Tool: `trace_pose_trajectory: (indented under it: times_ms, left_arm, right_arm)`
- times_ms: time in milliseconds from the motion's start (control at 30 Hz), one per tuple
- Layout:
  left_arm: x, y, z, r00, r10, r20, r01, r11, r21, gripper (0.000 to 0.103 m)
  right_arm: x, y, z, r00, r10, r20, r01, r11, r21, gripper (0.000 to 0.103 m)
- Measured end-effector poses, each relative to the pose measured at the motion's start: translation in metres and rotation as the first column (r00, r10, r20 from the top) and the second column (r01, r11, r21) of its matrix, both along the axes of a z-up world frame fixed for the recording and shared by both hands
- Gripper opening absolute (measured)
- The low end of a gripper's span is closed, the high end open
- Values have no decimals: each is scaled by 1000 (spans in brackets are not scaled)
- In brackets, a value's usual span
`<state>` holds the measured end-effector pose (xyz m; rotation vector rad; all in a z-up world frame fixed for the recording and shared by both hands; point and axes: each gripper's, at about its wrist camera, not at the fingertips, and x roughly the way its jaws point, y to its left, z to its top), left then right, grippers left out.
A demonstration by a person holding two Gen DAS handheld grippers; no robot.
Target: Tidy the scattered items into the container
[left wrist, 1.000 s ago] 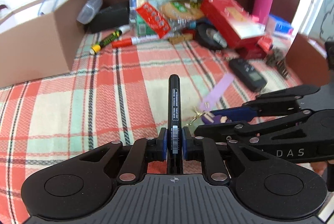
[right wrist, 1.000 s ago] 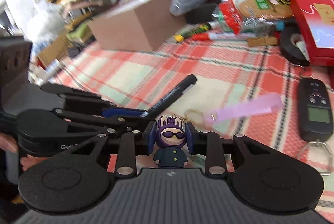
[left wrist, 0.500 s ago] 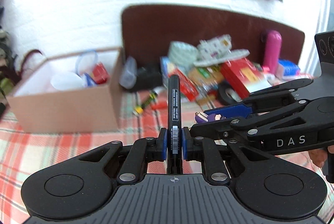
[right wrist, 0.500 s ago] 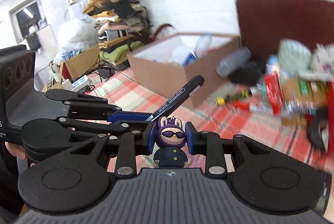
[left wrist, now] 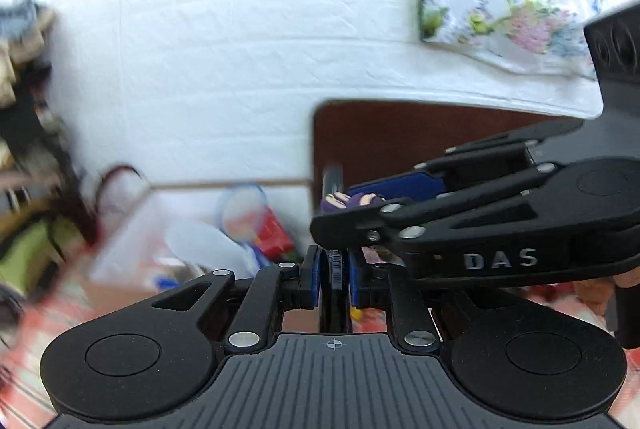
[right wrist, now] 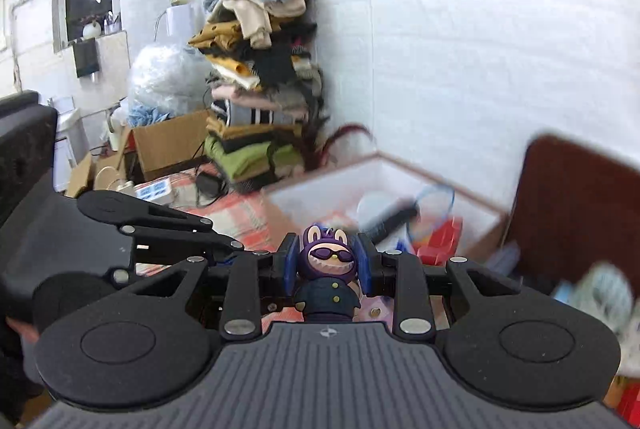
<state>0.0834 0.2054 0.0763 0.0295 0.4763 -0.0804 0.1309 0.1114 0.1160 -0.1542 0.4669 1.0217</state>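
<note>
Both tongs were loaded, left tongs clamping the black marker, right tongs the purple figure; box at one o'clock of mine

You are holding the left gripper just left of the right gripper, both facing the cardboard box ahead; a clothes pile is standing behind-left of it, a headboard right.
</note>
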Motion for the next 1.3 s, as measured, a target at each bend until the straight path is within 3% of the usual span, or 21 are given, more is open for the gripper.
trace_pose_trajectory:
  times_ms: [233,433,533,567,600,633,800,1000,1167,1300]
  left_arm:
    - [38,41,25,998,53,18,-54,999,4,4]
    - [79,81,18,995,100,-2,-100,995,-16,4]
    - [100,95,5,991,134,-29,-135,990,-28,44]
    - [105,99,-2,987,155,-49,-156,987,-22,71]
    - [105,103,-10,983,174,-59,-175,984,-14,87]
    - [104,106,-18,979,192,-64,-192,981,-5,88]
    - [79,116,-52,972,200,-119,-199,980,25,85]
    - [34,109,-88,969,172,-177,-165,985,53,85]
    - [27,108,-141,936,157,-313,-159,987,21,85]
    - [27,102,-166,917,144,-371,-152,988,8,83]
  right_arm:
    - [42,45,22,1000,1,23,-1,1000,22,34]
    - [79,85,20,999,-24,28,24,1000,4,34]
    - [97,101,8,997,-66,40,67,998,-7,34]
    - [102,106,1,995,-89,54,90,996,-14,47]
    - [108,107,-7,991,-116,63,117,993,-21,71]
    - [111,106,-14,988,-139,59,141,990,-29,77]
    - [110,85,-51,989,-144,10,145,986,-81,74]
    - [64,43,-82,996,-86,16,88,989,-117,75]
    - [26,21,-120,1000,-30,-4,28,976,-217,74]
    - [21,22,-155,996,-48,-71,26,958,-285,73]
